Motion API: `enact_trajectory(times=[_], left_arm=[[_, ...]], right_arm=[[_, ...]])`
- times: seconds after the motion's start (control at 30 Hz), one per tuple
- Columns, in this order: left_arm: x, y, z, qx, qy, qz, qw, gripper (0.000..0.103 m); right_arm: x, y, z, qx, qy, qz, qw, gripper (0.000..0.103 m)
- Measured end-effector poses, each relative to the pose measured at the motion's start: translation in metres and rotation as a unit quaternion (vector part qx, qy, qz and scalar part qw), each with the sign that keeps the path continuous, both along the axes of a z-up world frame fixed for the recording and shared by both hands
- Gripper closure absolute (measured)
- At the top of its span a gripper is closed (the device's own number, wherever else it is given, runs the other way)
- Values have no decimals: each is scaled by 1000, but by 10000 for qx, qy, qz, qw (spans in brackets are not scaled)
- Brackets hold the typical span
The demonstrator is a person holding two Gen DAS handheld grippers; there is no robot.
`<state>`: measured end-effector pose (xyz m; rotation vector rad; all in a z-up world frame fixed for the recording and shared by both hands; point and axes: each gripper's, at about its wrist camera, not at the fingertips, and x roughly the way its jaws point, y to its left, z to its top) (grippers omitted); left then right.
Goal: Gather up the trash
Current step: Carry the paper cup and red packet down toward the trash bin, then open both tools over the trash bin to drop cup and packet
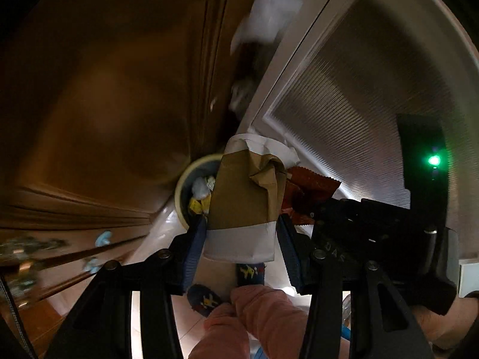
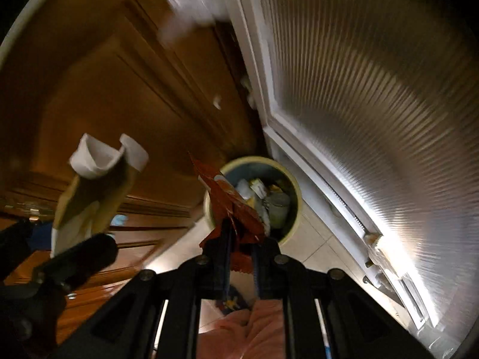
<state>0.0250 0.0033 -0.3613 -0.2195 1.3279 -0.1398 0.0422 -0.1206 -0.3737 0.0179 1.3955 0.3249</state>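
Note:
My left gripper (image 1: 242, 230) is shut on a crumpled paper cup (image 1: 245, 200), brown with white bands, its blue pads pressing both sides. The same cup (image 2: 95, 185) shows at the left of the right wrist view. My right gripper (image 2: 241, 239) is shut on a red foil wrapper (image 2: 230, 206), which also peeks out behind the cup (image 1: 311, 188). Below both stands a round waste bin (image 2: 295, 185) with a pale rim, holding several pieces of trash. In the left wrist view the bin (image 1: 185, 179) is partly hidden by the cup.
A wooden door (image 1: 104, 104) fills the left. A white-framed ribbed glass door (image 2: 374, 104) rises on the right, close to the bin. The floor is pale tile (image 2: 314, 248). A person's pink trouser legs (image 1: 254, 314) and patterned slippers (image 1: 250, 272) are below.

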Motion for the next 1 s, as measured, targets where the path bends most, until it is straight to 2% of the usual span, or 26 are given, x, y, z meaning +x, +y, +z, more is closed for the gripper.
enact_trajectory(times=[0.17, 0.23, 0.47, 0.53, 0.6, 0.67, 0.8, 0.93, 1.0], left_arm=[[15, 1, -63, 39, 202, 31, 9998, 55], [24, 1, -77, -6, 232, 0, 9997, 57], [37, 2, -110, 329, 239, -134, 9991, 55], [41, 1, -112, 415, 217, -141, 9988, 48], [40, 9, -113, 508, 237, -123, 9984, 27], [40, 17, -115, 498, 278, -65, 9984, 10], [34, 21, -112, 510, 246, -101, 9983, 8], [30, 19, -110, 592, 240, -210, 9977, 2], [29, 18, -109, 660, 216, -259, 9972, 1]], right_arm=[[9, 5, -57, -48, 89, 169, 9998, 91], [14, 6, -76, -62, 90, 232, 9997, 91], [25, 16, -117, -20, 56, 319, 9995, 85], [25, 17, -125, 14, 56, 348, 9994, 84], [26, 17, -131, 27, 14, 346, 9994, 83], [27, 14, -136, 50, 21, 317, 9995, 75], [27, 12, -145, 126, 100, 379, 9992, 67], [28, 18, -150, 19, -9, 588, 9983, 48], [28, 21, -151, -63, -12, 583, 9983, 45]])
